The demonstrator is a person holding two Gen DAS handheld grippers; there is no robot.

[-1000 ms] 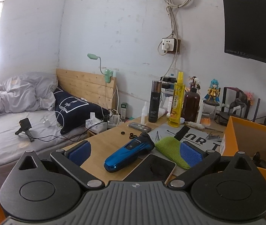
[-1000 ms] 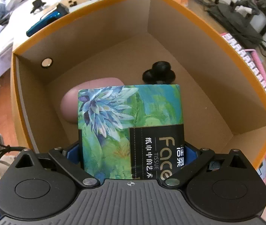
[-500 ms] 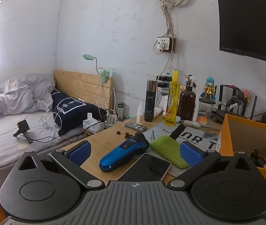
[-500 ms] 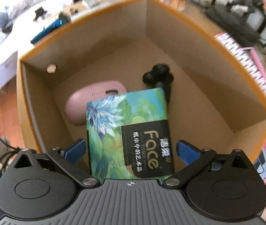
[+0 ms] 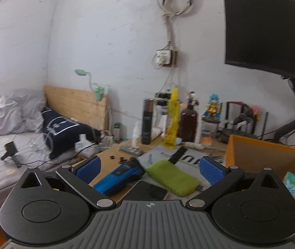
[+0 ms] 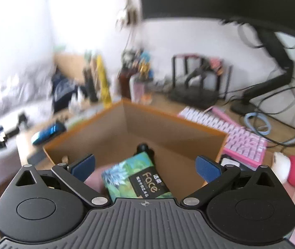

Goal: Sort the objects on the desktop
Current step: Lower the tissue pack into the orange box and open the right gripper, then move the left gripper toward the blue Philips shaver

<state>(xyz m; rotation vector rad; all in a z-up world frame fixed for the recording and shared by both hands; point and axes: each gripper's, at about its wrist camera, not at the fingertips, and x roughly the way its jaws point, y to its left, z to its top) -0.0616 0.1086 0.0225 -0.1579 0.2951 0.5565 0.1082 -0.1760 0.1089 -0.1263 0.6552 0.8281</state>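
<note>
Inside the orange cardboard box (image 6: 189, 128), our tissue pack (image 6: 136, 178) lies flat on the floor, printed face up, leaning partly over a pink mouse (image 6: 93, 181) and just beside a small black knobbed object (image 6: 145, 148). Its long axis runs from our near side toward the box's far corner, with the "Face" label at the near end and the flower print farther in. Our right gripper (image 6: 145, 166) hangs above the box with both blue pads spread wide and nothing between them, so we judge the drop of this pack as done.

We take the next step to be fetching another item. Our left gripper (image 5: 148, 166) is likewise spread wide and empty, poised over the desk with the blue electric shaver (image 5: 119, 176) between its pads. The shaver lies on its side, long axis slanting from near left to far right, its dark head pointing away toward the bottles. A black phone (image 5: 147, 191) touches its near flank and a green mesh pouch (image 5: 174, 176) sits just to the right. We would need to drop lower and close across the shaver's narrow width without catching the phone.
</note>
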